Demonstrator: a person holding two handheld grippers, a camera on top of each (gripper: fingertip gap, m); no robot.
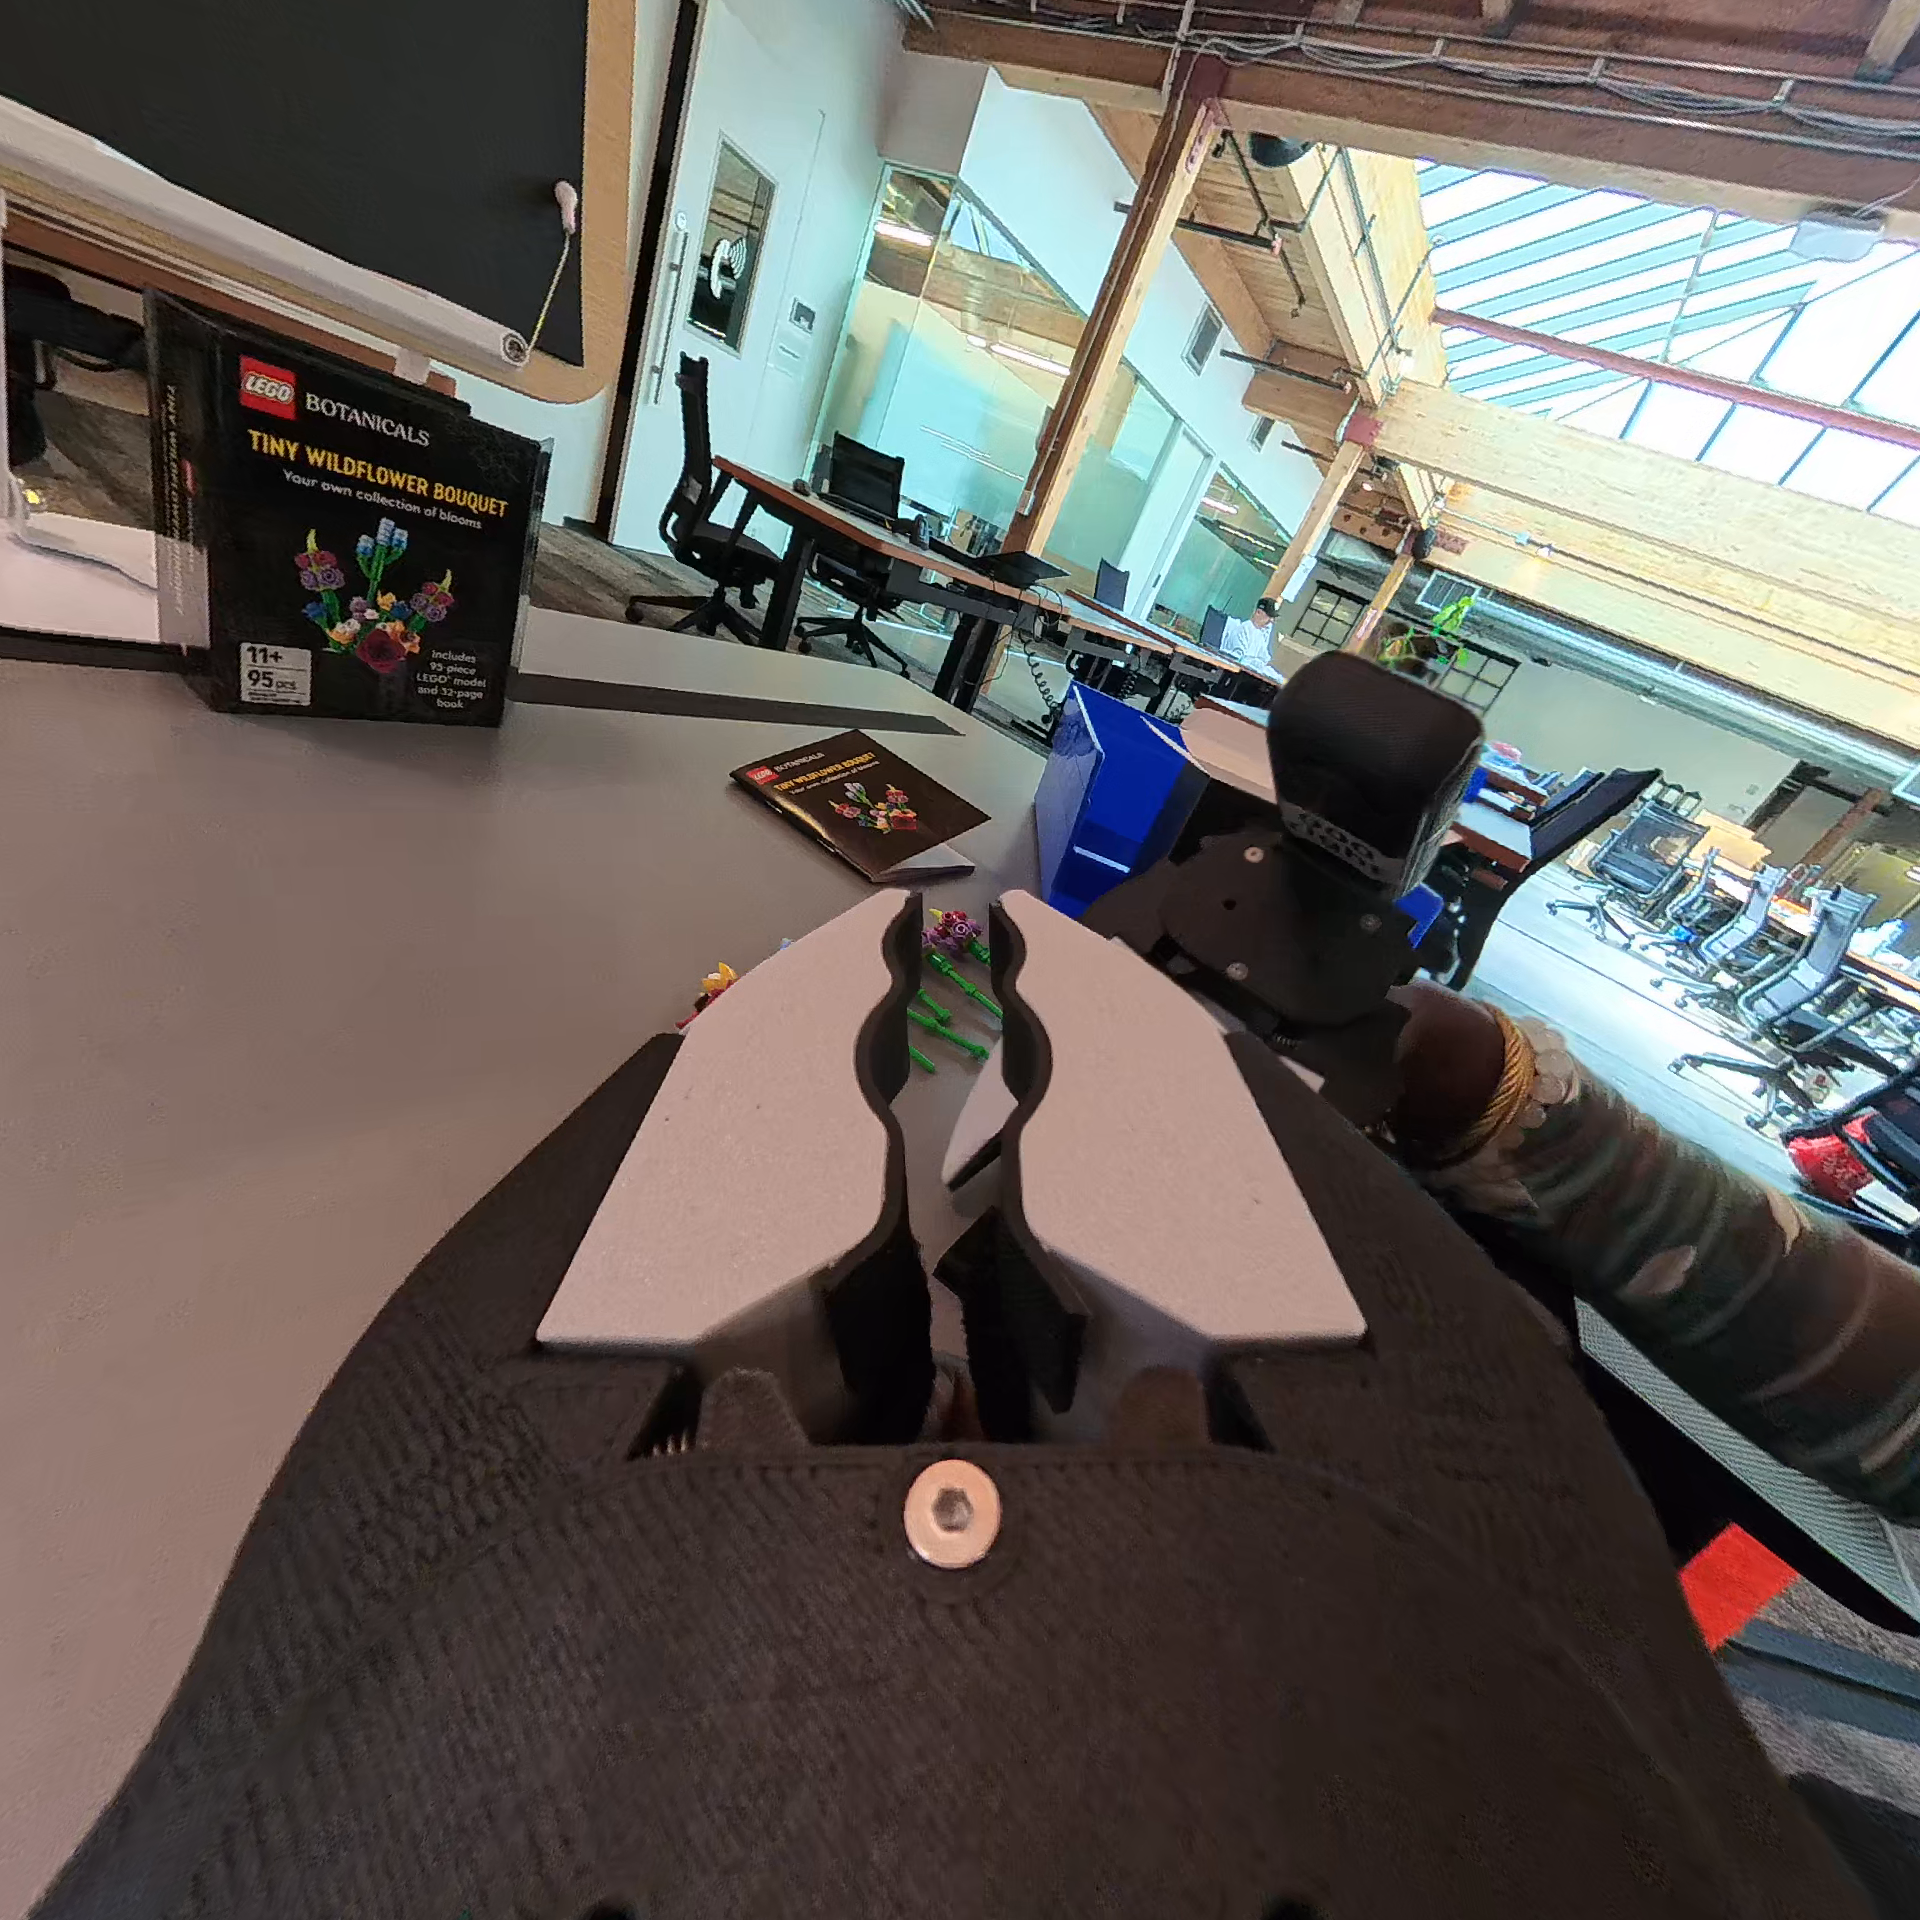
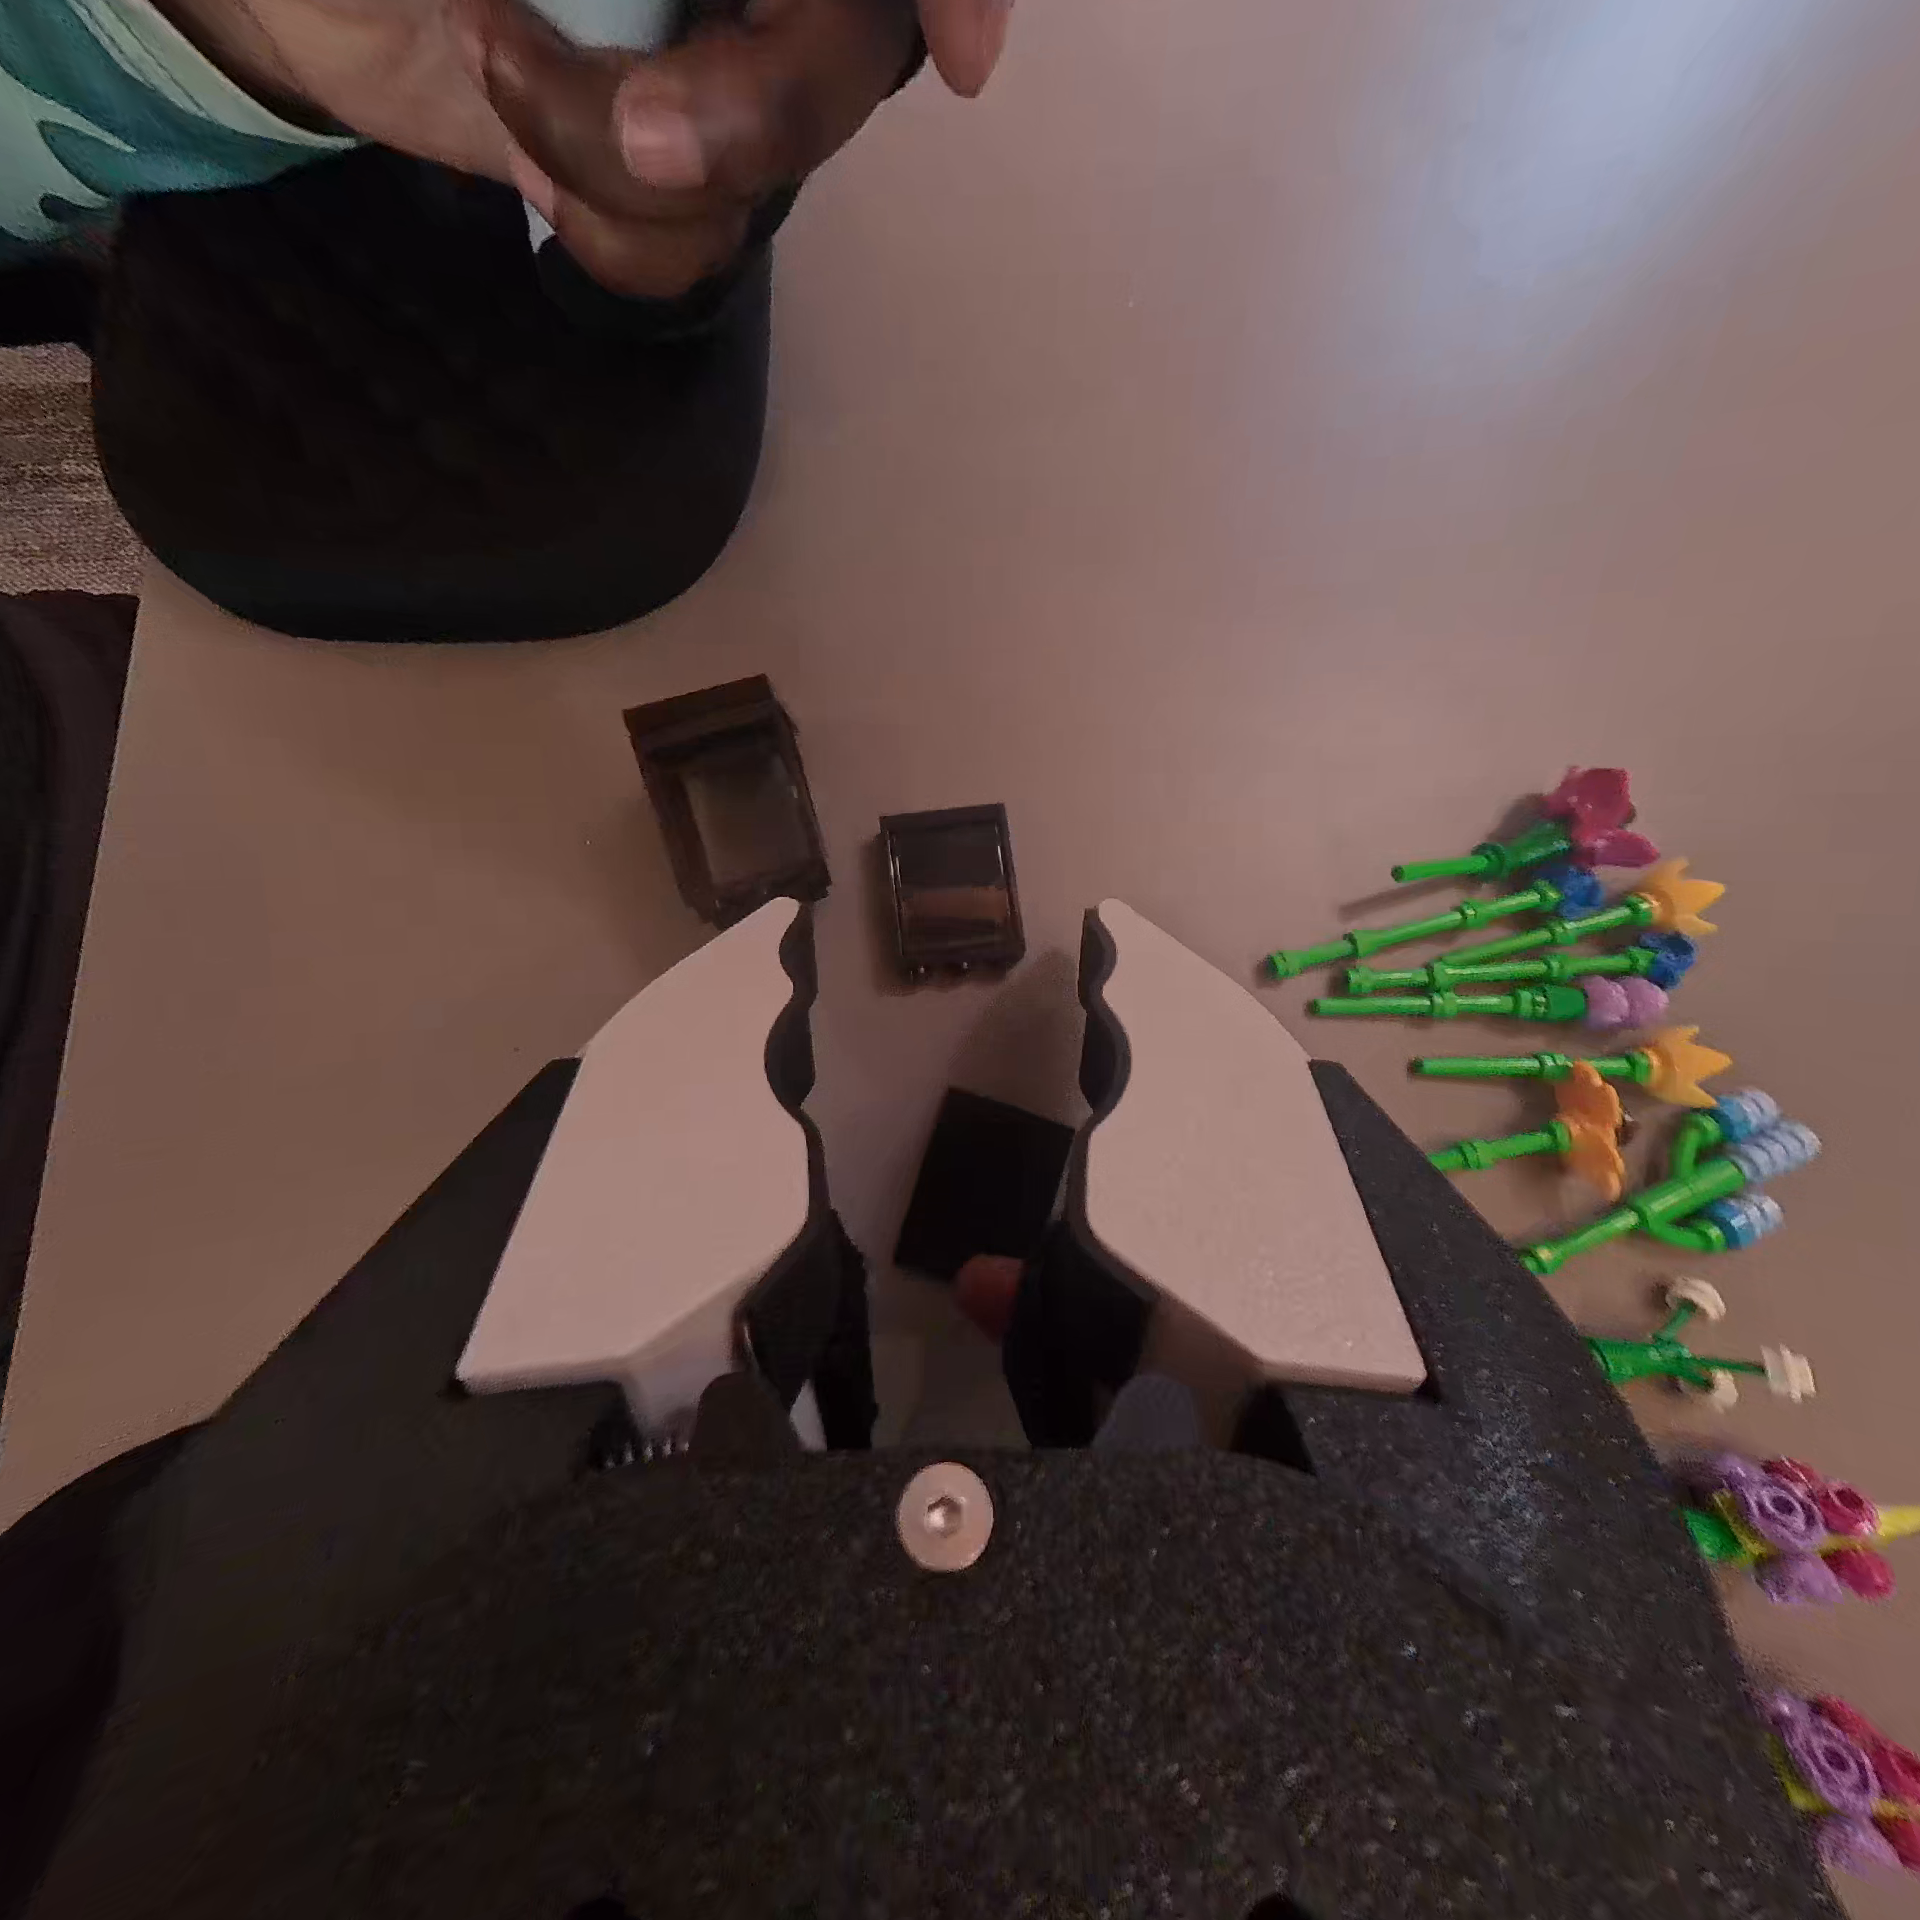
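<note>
My right gripper point(image 2: 943, 914) is open and empty, pointing down at the table. Two small dark brown see-through brick boxes lie just ahead of its tips: one point(image 2: 732, 800) to the left, one point(image 2: 951, 894) between the fingertips. A flat black piece point(image 2: 982, 1195) and a small red piece point(image 2: 987, 1288) lie on the table under the gap. Several brick flowers on green stems point(image 2: 1507, 966) lie to the right. My left gripper point(image 1: 958, 909) is open by a narrow gap and holds nothing; green stems point(image 1: 951, 1023) show through it. The right gripper's black body point(image 1: 1299, 914) is beside it.
A black set box point(image 1: 353, 530) stands at the back left of the grey table point(image 1: 312, 987), with a booklet point(image 1: 862, 800) and a blue bin point(image 1: 1112, 800) farther right. Purple and red flower clusters point(image 2: 1787, 1527) lie at the right edge. A hand point(image 2: 675, 135) holds the left gripper's body point(image 2: 416, 416). Tip to tip, the grippers are about 12 centimeters apart.
</note>
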